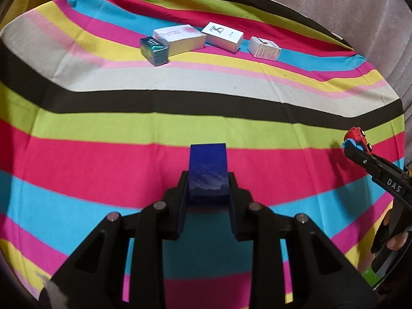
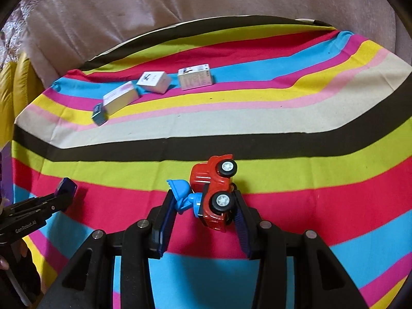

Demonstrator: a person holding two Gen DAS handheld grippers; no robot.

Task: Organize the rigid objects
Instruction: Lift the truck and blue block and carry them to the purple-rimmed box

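Observation:
My left gripper is shut on a dark blue box and holds it over the striped cloth; the box also shows in the right wrist view. My right gripper is shut on a red toy truck with a blue scoop, tipped on its side; the truck shows at the right edge of the left wrist view. At the far side lie a teal box, a white-pink box, a white box and a small white printed box.
The striped cloth covers a surface backed by a pale plush fabric. A yellow cushion lies at the far left. The row of boxes also shows in the right wrist view.

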